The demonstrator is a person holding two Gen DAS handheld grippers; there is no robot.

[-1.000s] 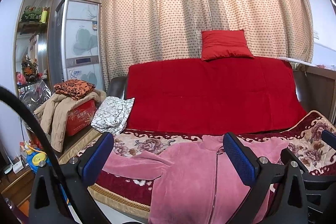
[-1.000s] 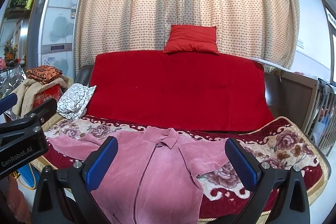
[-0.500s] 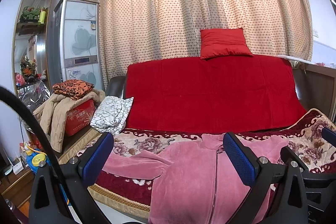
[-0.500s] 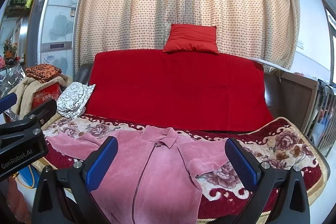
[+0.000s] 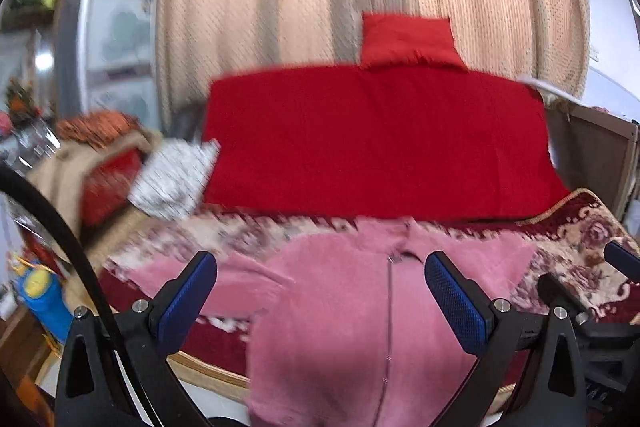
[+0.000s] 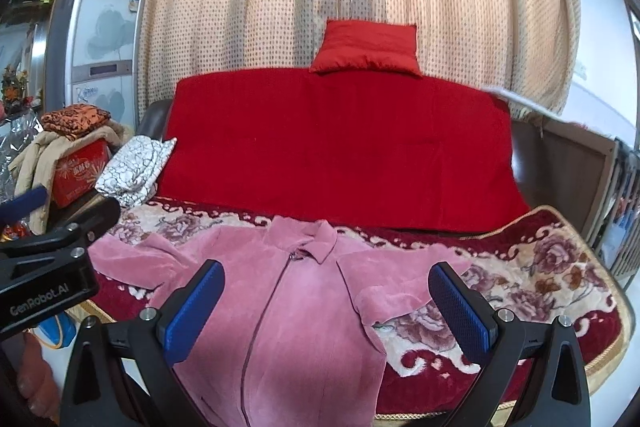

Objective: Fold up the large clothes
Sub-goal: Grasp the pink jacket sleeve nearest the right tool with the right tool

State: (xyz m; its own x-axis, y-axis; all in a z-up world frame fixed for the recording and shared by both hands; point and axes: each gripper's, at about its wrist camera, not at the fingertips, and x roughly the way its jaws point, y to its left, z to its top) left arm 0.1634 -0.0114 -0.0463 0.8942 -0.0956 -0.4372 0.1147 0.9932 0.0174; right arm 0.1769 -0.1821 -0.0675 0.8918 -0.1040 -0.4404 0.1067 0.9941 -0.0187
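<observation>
A pink zip-up jacket (image 6: 304, 307) lies front-up on the sofa seat, collar toward the backrest, sleeves spread to both sides and hem hanging over the front edge. In the blurred left wrist view the jacket (image 5: 360, 315) fills the lower middle. My left gripper (image 5: 320, 291) hovers open over the jacket's chest and left sleeve, nothing between its blue pads. My right gripper (image 6: 326, 301) is open above the jacket's front, straddling the zipper and right sleeve. The left gripper's body (image 6: 48, 267) shows at the left edge of the right wrist view.
The sofa carries a floral seat cover (image 6: 552, 267) and a red throw (image 6: 340, 147) with a red cushion (image 6: 366, 47) on top. At the left lie a white patterned cloth (image 6: 136, 171), a red box (image 6: 78, 171) under coats, and a refrigerator (image 6: 104, 39). A wooden cabinet (image 6: 568, 163) stands at the right.
Both grippers have moved forward and lower toward the jacket. The left wrist view has swung sharply and is motion-blurred. Both stay open and empty.
</observation>
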